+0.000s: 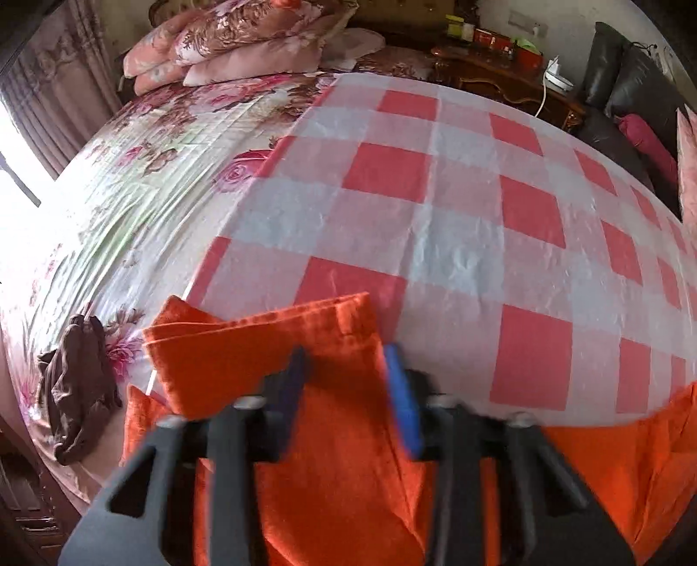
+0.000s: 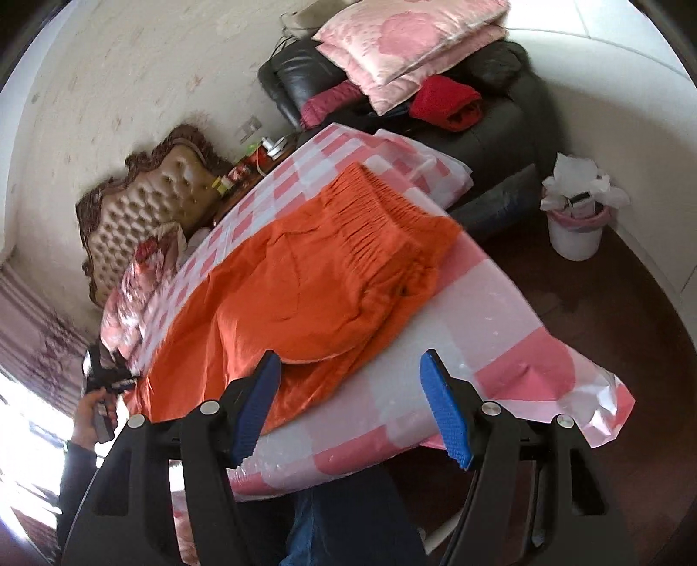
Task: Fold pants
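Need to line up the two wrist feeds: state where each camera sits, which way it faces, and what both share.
Left wrist: on the left tongs, angled down across the bed toward the pillows; only the tongs show, astride the orange pants at the leg end.
Right wrist: on the right tongs, open, facing over the waistband toward the black sofa; the left hand and jeans-clad legs show.
Shared: the orange pants on the checked cloth.

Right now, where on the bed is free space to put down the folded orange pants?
The red-and-white checked plastic sheet is bare beyond the orange pants, up to the pink floral pillows. The shiny floral bedspread is bare too, above the brown crumpled garment. The near edge is crowded: the pants cover it, apart from the bare checked corner.
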Demonstrator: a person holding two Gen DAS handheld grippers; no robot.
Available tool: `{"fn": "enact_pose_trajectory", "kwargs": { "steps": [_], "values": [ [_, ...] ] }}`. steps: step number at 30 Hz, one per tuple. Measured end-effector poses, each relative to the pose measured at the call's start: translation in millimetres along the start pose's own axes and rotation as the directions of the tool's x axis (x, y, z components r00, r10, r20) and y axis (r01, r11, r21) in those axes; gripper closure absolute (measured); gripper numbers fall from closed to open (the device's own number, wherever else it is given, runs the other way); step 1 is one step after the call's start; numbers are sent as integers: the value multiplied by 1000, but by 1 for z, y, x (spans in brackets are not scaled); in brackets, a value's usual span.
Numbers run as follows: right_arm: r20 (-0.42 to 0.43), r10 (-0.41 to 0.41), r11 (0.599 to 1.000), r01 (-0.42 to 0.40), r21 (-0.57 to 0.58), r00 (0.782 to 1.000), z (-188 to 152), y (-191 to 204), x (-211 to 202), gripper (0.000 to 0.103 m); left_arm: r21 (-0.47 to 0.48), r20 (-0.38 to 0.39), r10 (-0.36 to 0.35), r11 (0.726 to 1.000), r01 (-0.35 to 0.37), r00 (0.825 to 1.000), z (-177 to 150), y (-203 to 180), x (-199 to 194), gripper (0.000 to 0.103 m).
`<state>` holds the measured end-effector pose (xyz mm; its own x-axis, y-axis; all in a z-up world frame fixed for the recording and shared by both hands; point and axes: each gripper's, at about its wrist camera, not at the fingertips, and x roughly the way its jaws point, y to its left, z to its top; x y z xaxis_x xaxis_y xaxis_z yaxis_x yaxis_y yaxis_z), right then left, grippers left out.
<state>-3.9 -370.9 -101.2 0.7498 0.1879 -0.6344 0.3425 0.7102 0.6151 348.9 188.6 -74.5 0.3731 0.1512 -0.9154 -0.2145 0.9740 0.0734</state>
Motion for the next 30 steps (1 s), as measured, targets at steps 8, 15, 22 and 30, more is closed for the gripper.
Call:
{"fn": "enact_pose_trajectory", "kwargs": {
  "steps": [8,15,22,30],
  "values": [
    [13,125,972,-125,197,992,22,-32,-1,37,-185,231,-290,924,335,929,-42,108,-86,97],
    [1,64,988,-64,142,998,47,-22,14,37,-367,332,-493,718,592,804,-151,222,-93,97],
    [-44,-41,998,43,41,998,57,-13,40,61,-514,351,-602,517,685,718,-208,250,-31,97],
    [-51,-65,997,67,32,997,61,-21,43,80,-567,434,-554,445,694,710,-207,271,-28,61]
  ]
}}
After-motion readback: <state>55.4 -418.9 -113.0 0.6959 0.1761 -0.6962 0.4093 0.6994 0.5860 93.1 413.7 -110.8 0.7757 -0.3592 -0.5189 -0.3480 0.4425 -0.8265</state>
